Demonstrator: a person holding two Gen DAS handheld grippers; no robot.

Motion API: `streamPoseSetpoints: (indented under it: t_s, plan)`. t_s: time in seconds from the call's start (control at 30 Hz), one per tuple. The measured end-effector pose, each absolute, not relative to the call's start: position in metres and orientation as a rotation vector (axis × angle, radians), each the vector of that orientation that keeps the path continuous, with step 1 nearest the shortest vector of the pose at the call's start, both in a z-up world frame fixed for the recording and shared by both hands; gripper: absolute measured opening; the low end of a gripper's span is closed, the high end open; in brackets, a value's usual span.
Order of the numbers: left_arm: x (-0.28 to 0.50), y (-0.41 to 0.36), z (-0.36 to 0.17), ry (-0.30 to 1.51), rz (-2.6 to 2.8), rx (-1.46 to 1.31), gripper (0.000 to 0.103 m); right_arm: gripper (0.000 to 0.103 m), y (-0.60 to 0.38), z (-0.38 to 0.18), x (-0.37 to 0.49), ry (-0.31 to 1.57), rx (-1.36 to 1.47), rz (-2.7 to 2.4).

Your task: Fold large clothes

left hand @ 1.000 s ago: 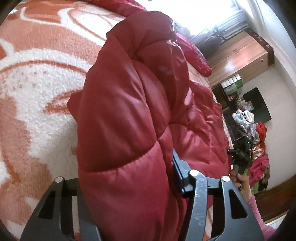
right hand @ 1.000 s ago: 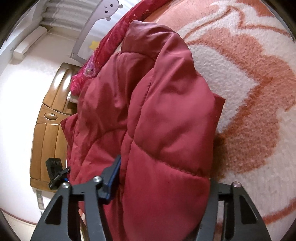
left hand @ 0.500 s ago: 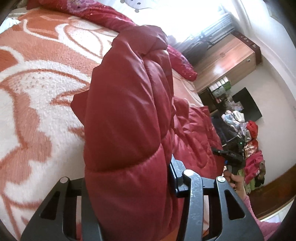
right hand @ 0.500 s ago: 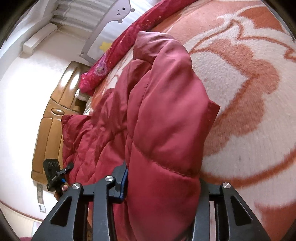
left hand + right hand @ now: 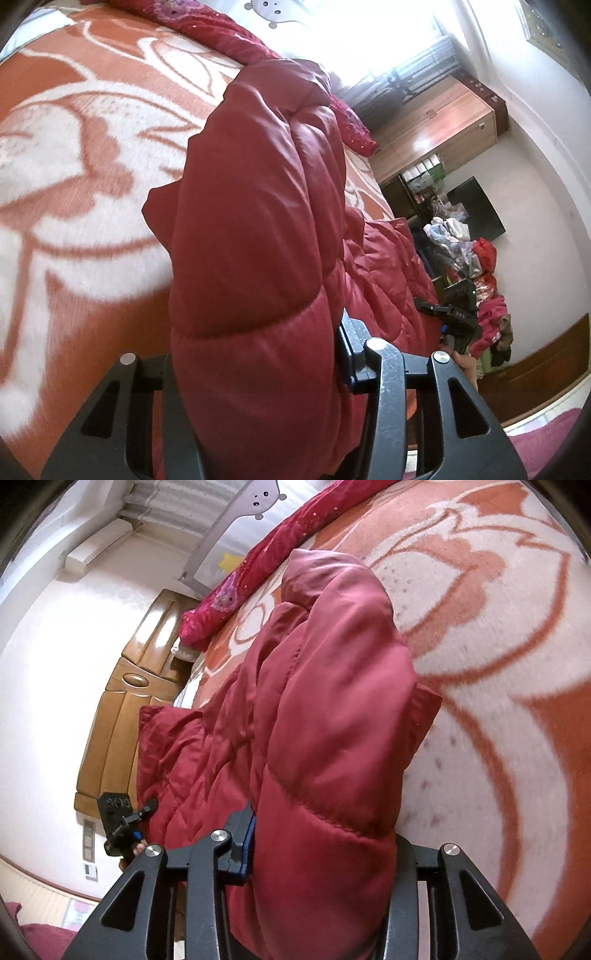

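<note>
A large red quilted puffer coat (image 5: 251,229) hangs stretched between my two grippers above the bed. My left gripper (image 5: 255,376) is shut on one thick padded edge of it, which hides the fingertips. My right gripper (image 5: 325,864) is shut on another padded edge of the coat (image 5: 332,709). The rest of the coat sags down onto the bed between them. The right gripper also shows far off in the left wrist view (image 5: 456,317), and the left gripper in the right wrist view (image 5: 120,823).
An orange and white patterned blanket (image 5: 66,155) covers the bed. A long red bolster (image 5: 266,557) lies along the far side. A wooden wardrobe (image 5: 436,125) and a pile of clothes (image 5: 476,258) stand beyond the bed. A wooden headboard (image 5: 122,701) is at the left.
Both grippers have lifted and pulled back with the coat still held. More of the bed and room now shows around the coat.
</note>
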State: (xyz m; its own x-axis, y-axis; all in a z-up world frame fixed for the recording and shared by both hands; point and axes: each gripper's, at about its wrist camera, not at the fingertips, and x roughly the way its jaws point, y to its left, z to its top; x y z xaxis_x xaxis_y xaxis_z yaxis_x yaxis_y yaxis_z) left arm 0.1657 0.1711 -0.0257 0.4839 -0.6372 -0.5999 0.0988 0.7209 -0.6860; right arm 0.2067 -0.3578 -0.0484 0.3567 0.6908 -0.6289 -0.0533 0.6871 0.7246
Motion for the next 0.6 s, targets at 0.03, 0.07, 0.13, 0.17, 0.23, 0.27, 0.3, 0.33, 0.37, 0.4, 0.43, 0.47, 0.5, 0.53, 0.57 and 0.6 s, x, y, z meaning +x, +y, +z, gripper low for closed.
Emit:
streamPoseSetpoints:
  t_s: [0.03,0.07,0.13,0.17,0.23,0.27,0.3,0.33,0.37,0.4,0.43,0.47,0.5,0.53,0.57,0.6]
  plan:
    - [0.163,0.172,-0.025,0.970,-0.486,-0.635,0.043,0.040,-0.359,-0.049,0.200,1.111,0.683,0.531]
    - [0.157,0.172,-0.026,0.969,-0.484,-0.638,0.043,0.040,-0.359,-0.049,0.194,1.110,0.686,0.529]
    - [0.149,0.174,-0.028,0.970,-0.480,-0.638,0.043,0.040,-0.356,-0.052,0.185,1.110,0.689,0.526]
    - [0.148,0.173,-0.029,0.974,-0.479,-0.642,0.043,0.040,-0.358,-0.054,0.181,1.113,0.696,0.523]
    - [0.148,0.175,-0.031,0.979,-0.481,-0.651,0.043,0.040,-0.355,-0.057,0.177,1.114,0.712,0.517]
    - [0.148,0.175,-0.031,0.981,-0.482,-0.652,0.043,0.040,-0.356,-0.058,0.175,1.115,0.720,0.516]
    - [0.146,0.177,-0.032,0.980,-0.485,-0.649,0.043,0.040,-0.358,-0.059,0.173,1.112,0.726,0.514]
    - [0.142,0.178,-0.033,0.978,-0.486,-0.644,0.043,0.040,-0.358,-0.060,0.171,1.110,0.723,0.512]
    - [0.141,0.178,-0.033,0.978,-0.486,-0.640,0.043,0.040,-0.358,-0.061,0.170,1.110,0.718,0.508]
    - [0.142,0.178,-0.035,0.980,-0.480,-0.635,0.043,0.040,-0.356,-0.061,0.171,1.110,0.716,0.503]
    - [0.143,0.179,-0.036,0.983,-0.471,-0.631,0.043,0.041,-0.356,-0.062,0.173,1.111,0.715,0.498]
    - [0.142,0.180,-0.040,0.988,-0.461,-0.629,0.044,0.041,-0.357,-0.065,0.174,1.111,0.712,0.488]
    - [0.142,0.181,-0.043,0.992,-0.452,-0.628,0.044,0.041,-0.355,-0.065,0.174,1.112,0.708,0.479]
    - [0.141,0.182,-0.045,0.996,-0.443,-0.630,0.044,0.042,-0.355,-0.067,0.175,1.112,0.706,0.470]
    - [0.141,0.183,-0.048,1.000,-0.434,-0.632,0.044,0.042,-0.355,-0.069,0.176,1.112,0.703,0.461]
    - [0.141,0.183,-0.051,1.003,-0.423,-0.630,0.044,0.043,-0.355,-0.070,0.175,1.112,0.698,0.455]
